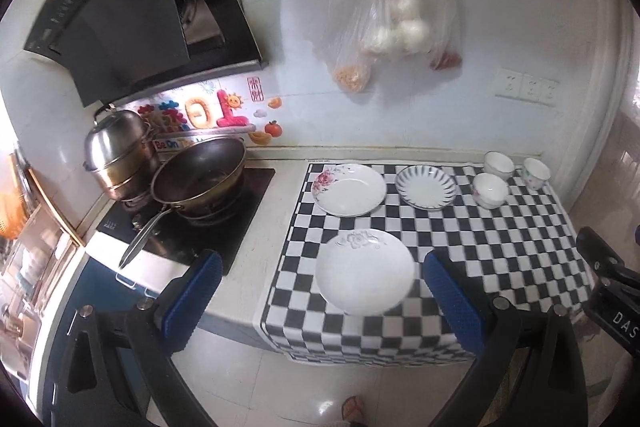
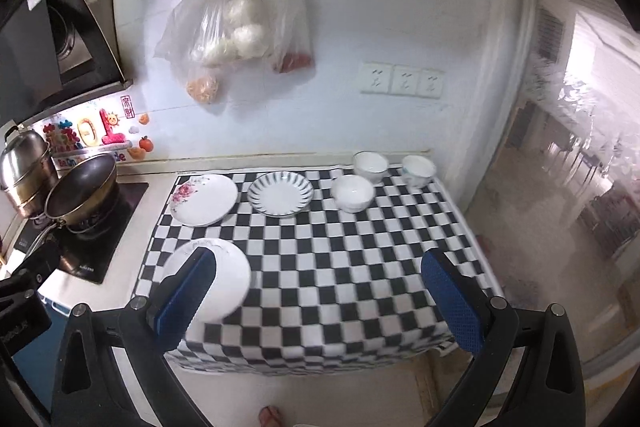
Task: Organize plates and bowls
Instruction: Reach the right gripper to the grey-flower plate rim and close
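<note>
On the checkered cloth (image 1: 500, 251) lie three plates: a plain white plate (image 1: 365, 271) near the front, a pink-flowered plate (image 1: 349, 189) behind it, and a striped-rim plate (image 1: 426, 186) to its right. Three white bowls (image 1: 490, 190) (image 1: 499, 165) (image 1: 536, 173) cluster at the back right. My left gripper (image 1: 322, 301) hangs open in front of the counter, its blue pads flanking the white plate without touching it. My right gripper (image 2: 320, 301) is open too, held before the cloth (image 2: 340, 267); its left pad covers part of the white plate (image 2: 224, 275). The flowered plate (image 2: 204, 199), striped plate (image 2: 281, 194) and bowls (image 2: 352, 193) sit farther back.
A wok (image 1: 199, 175) and a steel steamer pot (image 1: 116, 151) stand on the hob at left under a range hood (image 1: 132, 11). Plastic bags (image 1: 392, 23) hang from a wall rail above the cloth. A person's foot (image 1: 352, 409) shows on the floor tiles below.
</note>
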{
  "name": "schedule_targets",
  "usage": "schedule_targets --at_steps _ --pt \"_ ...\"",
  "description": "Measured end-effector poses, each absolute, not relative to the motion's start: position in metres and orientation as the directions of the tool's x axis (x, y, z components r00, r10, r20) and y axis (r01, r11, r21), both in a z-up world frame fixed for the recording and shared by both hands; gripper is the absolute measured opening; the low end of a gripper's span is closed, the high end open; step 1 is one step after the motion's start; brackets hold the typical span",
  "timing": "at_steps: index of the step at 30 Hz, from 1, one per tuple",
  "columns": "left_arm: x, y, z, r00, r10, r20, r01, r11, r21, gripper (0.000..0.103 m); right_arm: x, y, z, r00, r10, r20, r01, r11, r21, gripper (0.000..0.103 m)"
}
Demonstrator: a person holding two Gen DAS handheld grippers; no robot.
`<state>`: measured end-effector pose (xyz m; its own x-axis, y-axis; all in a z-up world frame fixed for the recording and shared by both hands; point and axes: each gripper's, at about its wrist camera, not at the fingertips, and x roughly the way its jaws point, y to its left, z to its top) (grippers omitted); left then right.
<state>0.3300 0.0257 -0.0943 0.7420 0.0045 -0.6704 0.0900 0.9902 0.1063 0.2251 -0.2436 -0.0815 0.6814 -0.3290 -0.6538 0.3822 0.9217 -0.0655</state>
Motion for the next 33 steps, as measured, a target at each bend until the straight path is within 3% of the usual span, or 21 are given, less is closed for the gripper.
schedule_targets --at_steps 7,16,27,31,33 --pt "0.415 0.041 -0.156 0.679 0.021 -0.734 0.120 0.983 0.139 0.103 0.316 -0.226 -0.150 0.621 -0.321 -0.715 0.356 0.928 -0.108 0.103" --pt "0.502 0.048 -0.276 0.466 0.066 -0.882 0.130 0.981 0.142 0.103 0.409 -0.228 -0.269 0.512 -0.219 -0.830 0.248 0.964 -0.101 0.103" --pt "0.558 0.057 -0.378 0.233 0.051 -0.971 0.096 0.993 0.076 0.103 0.481 -0.249 -0.391 0.306 -0.050 -0.951 0.170 0.985 0.003 0.101" --pt "0.578 0.061 -0.405 0.136 -0.003 -0.991 0.077 0.997 0.007 0.092 0.495 -0.257 -0.427 0.211 0.056 -0.976 0.188 0.977 0.097 0.095" --pt "0.585 0.063 -0.414 0.103 -0.036 -0.994 0.078 0.997 -0.028 0.080 0.501 -0.260 -0.441 0.174 0.112 -0.978 0.206 0.967 0.148 0.090"
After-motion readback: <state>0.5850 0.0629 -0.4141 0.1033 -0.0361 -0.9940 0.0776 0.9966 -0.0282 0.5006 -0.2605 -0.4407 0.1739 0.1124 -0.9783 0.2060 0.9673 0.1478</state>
